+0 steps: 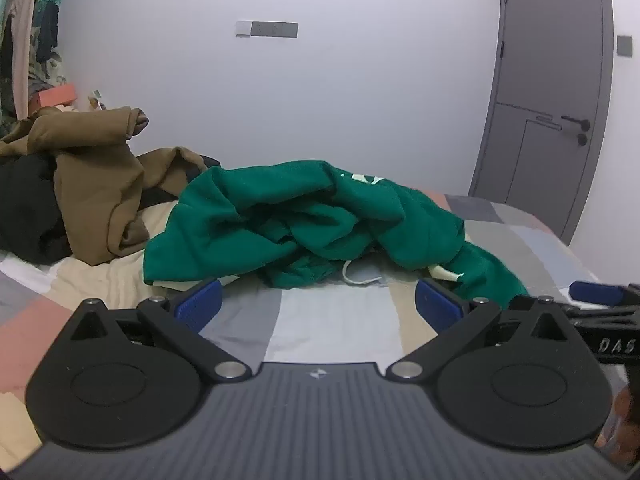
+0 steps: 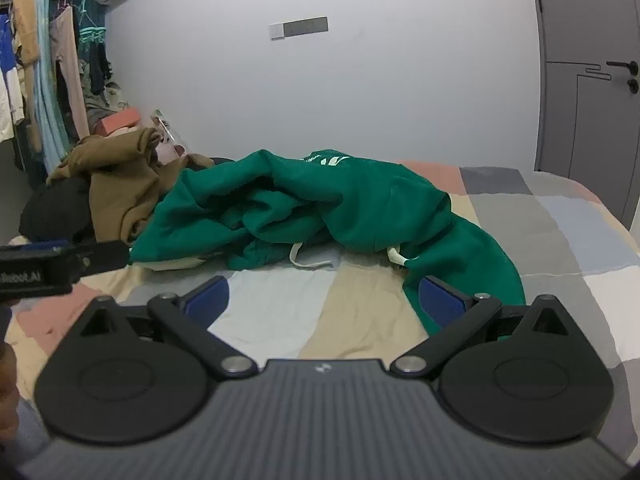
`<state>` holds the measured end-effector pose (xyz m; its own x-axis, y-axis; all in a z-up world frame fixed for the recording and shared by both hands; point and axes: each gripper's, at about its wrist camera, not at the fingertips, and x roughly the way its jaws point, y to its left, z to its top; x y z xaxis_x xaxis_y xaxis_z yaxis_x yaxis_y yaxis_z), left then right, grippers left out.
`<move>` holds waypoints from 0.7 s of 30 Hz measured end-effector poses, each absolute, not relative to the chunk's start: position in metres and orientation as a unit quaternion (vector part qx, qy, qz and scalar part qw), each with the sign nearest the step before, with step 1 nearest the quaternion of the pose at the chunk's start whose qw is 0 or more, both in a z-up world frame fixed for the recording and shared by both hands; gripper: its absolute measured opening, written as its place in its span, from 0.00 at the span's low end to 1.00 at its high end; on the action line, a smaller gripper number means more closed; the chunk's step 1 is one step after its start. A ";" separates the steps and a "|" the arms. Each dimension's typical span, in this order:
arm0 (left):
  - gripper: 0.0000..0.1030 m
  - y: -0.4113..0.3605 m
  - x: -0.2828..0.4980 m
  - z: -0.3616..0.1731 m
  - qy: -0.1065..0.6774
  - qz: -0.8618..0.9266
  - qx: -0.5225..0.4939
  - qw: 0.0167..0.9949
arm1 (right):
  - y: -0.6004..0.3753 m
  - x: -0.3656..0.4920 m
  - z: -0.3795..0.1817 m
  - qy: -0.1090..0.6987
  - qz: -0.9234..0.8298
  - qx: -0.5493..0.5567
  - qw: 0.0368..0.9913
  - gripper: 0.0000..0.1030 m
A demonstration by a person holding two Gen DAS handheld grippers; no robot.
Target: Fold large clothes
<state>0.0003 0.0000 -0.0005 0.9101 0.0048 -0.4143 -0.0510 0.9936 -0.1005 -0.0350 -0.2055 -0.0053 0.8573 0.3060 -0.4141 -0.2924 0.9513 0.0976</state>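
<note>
A crumpled green hoodie point(image 1: 304, 220) with white drawstrings lies bunched on the patchwork bedspread point(image 1: 328, 320), one sleeve trailing toward the near right. My left gripper point(image 1: 318, 300) hovers open just short of the heap, its blue pads wide apart with nothing between them. From the right wrist the same green hoodie point(image 2: 320, 208) spreads across the bedspread point(image 2: 280, 304). My right gripper point(image 2: 326, 298) is open too, and its right pad stands over the trailing sleeve point(image 2: 468, 264) without gripping it.
A brown garment point(image 1: 96, 184) and black clothing point(image 1: 24, 208) are piled at the left of the bed. Clothes hang on a rack point(image 2: 44, 92) at far left. A grey door point(image 1: 548, 100) stands at the right, a white wall behind.
</note>
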 end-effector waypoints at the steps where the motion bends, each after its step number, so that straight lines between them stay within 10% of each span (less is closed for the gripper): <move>1: 1.00 0.001 0.001 -0.001 0.214 0.014 -0.053 0.975 | -0.206 -0.035 -0.005 0.225 0.156 0.020 0.962 1.00; 21: 1.00 0.005 0.012 -0.011 0.223 0.022 -0.058 0.973 | -0.203 -0.031 -0.013 0.233 0.151 0.022 0.961 1.00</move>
